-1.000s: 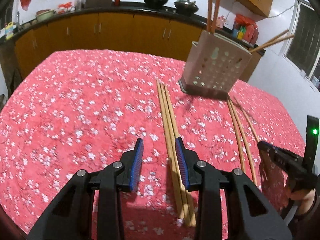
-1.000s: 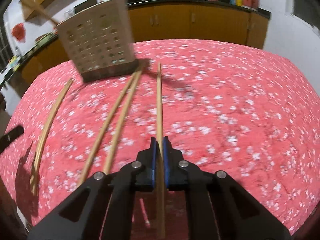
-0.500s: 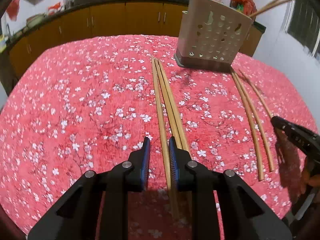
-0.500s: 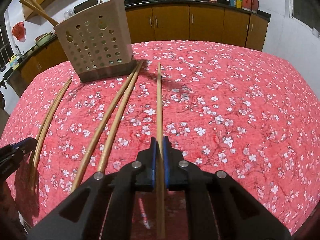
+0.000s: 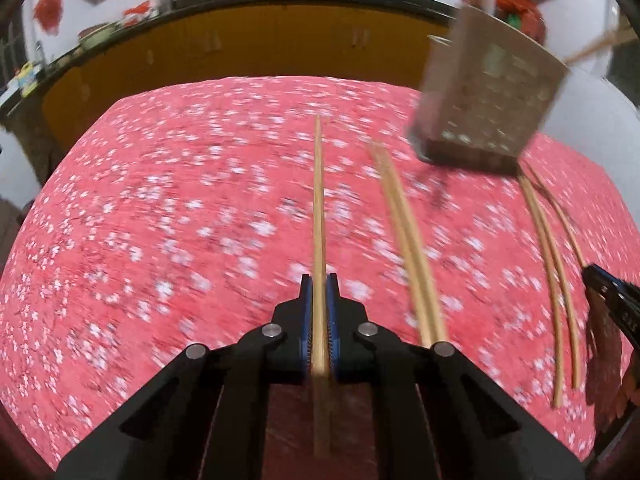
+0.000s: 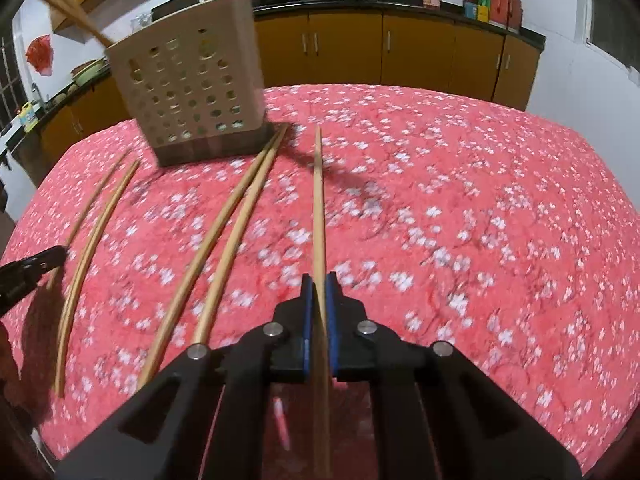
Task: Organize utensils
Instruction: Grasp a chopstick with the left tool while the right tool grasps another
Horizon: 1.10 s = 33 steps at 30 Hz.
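Observation:
My left gripper (image 5: 319,280) is shut on a wooden chopstick (image 5: 318,200) that points forward above the red flowered tablecloth (image 5: 160,220). My right gripper (image 6: 319,280) is shut on another chopstick (image 6: 318,200) that points toward the perforated beige utensil holder (image 6: 192,92), which holds several chopsticks. The holder shows at the upper right in the left wrist view (image 5: 492,92). Two loose chopsticks (image 5: 408,232) lie right of my left gripper, and another pair (image 5: 552,248) lies further right. In the right wrist view one pair (image 6: 228,232) lies just left of my gripper and one pair (image 6: 88,232) further left.
Brown kitchen cabinets (image 6: 400,52) with pans on the black counter run along the far wall. The other gripper's tip shows at the right edge of the left wrist view (image 5: 612,300) and at the left edge of the right wrist view (image 6: 28,272).
My left gripper has closed on one chopstick of the middle bundle and lifted it away to the left; two remain lying. My right gripper has kept its chopstick and moved closer to the holder.

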Each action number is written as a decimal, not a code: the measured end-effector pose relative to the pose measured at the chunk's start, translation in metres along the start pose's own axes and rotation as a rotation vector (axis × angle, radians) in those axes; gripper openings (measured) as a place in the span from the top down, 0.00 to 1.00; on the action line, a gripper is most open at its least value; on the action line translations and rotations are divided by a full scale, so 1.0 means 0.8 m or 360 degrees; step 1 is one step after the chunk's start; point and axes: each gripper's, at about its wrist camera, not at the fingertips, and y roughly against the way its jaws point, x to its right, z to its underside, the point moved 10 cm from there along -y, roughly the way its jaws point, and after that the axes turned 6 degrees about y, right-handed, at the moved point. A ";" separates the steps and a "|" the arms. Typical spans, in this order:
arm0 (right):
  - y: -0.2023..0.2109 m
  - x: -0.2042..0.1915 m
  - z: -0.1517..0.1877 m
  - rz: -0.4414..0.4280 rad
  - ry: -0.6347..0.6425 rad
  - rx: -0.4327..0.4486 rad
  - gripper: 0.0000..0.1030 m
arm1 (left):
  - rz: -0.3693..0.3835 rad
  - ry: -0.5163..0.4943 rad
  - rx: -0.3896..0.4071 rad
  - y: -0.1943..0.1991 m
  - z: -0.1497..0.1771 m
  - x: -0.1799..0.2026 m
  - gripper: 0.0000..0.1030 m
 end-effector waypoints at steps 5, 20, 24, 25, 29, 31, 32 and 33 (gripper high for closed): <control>-0.017 0.018 -0.016 0.0022 -0.0049 0.0016 0.92 | 0.0032 0.0073 0.0014 -0.004 -0.011 -0.020 0.92; -0.019 0.021 -0.015 -0.0005 -0.0087 0.0020 0.92 | 0.0116 0.0169 0.0051 0.006 -0.007 -0.031 0.91; -0.019 0.021 -0.015 -0.0015 -0.0098 0.0022 0.92 | 0.0117 0.0172 0.0050 0.004 -0.007 -0.034 0.91; -0.018 0.021 -0.015 -0.0016 -0.0100 0.0022 0.92 | 0.0117 0.0172 0.0051 0.004 -0.007 -0.034 0.91; -0.019 0.021 -0.015 -0.0017 -0.0097 0.0022 0.92 | 0.0120 0.0175 0.0051 0.003 -0.007 -0.035 0.91; -0.019 0.021 -0.015 -0.0018 -0.0098 0.0022 0.92 | 0.0119 0.0176 0.0051 0.005 -0.006 -0.034 0.91; -0.019 0.021 -0.015 -0.0018 -0.0098 0.0022 0.92 | 0.0119 0.0176 0.0051 0.005 -0.006 -0.034 0.91; -0.019 0.021 -0.015 -0.0020 -0.0100 0.0022 0.92 | 0.0119 0.0176 0.0051 0.004 -0.006 -0.034 0.91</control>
